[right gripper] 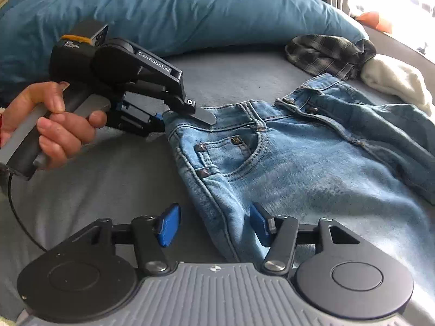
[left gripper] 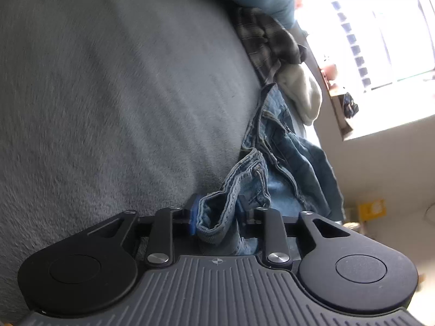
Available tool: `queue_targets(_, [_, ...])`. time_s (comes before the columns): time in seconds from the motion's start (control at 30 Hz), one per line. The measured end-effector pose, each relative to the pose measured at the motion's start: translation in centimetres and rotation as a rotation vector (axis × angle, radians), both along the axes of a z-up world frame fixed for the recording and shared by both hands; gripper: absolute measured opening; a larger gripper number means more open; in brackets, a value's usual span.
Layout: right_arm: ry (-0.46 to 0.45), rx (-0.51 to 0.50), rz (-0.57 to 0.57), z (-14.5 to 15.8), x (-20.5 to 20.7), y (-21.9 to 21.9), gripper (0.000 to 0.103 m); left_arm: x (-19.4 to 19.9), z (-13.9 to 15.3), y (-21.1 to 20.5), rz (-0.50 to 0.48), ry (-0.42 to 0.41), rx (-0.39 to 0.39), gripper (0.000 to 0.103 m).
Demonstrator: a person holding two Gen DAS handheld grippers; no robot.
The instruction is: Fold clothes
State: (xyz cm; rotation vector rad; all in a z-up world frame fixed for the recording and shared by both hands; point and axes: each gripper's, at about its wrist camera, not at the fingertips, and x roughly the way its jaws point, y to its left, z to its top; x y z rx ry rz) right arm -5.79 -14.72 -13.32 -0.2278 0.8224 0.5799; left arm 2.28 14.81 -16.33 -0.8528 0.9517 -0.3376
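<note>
Between the left gripper's (left gripper: pixel 216 217) blue pads sits a bunched corner of the jeans' (right gripper: pixel 299 163) stitched denim waistband, clamped. The right gripper (right gripper: pixel 214 224) stands open astride the near side seam. The jeans lie flat on the grey bed (right gripper: pixel 95 184), waistband far, legs running near-right.

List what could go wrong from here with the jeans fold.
1. The left gripper pinches only a bunched waistband corner of the jeans; it may slip out when lifted.
2. The right gripper stands open astride the side seam, gripping nothing; lifting now would skew the fold.
3. The plaid shirt touches the waistband and could get dragged.
</note>
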Motion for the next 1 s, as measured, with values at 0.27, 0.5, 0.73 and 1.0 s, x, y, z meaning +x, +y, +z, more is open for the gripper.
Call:
queue_targets(0.27, [0.036,0.185,-0.278,3.5,-2.0,-7.6,0.059,-0.6,4.4,0.1,-0.015,-0.161,0.17,0.044])
queue_targets(0.5, [0.124,0.323,-0.669,3.8,-4.3,-16.6,0.054,-1.0,5.6,-5.5,-0.207,-0.247,0.207,0.05])
queue_targets(0.73, [0.077,0.012,-0.417,3.6,-6.7,-12.4,0.054,-1.6,4.1,-9.5,-0.317,-0.231,0.364,0.05])
queue_targets(1.0, [-0.095,-0.431,-0.043,-0.7,-7.7,-4.7,0.052,-1.6,3.2,-9.8,-0.325,-0.215,0.405,0.049])
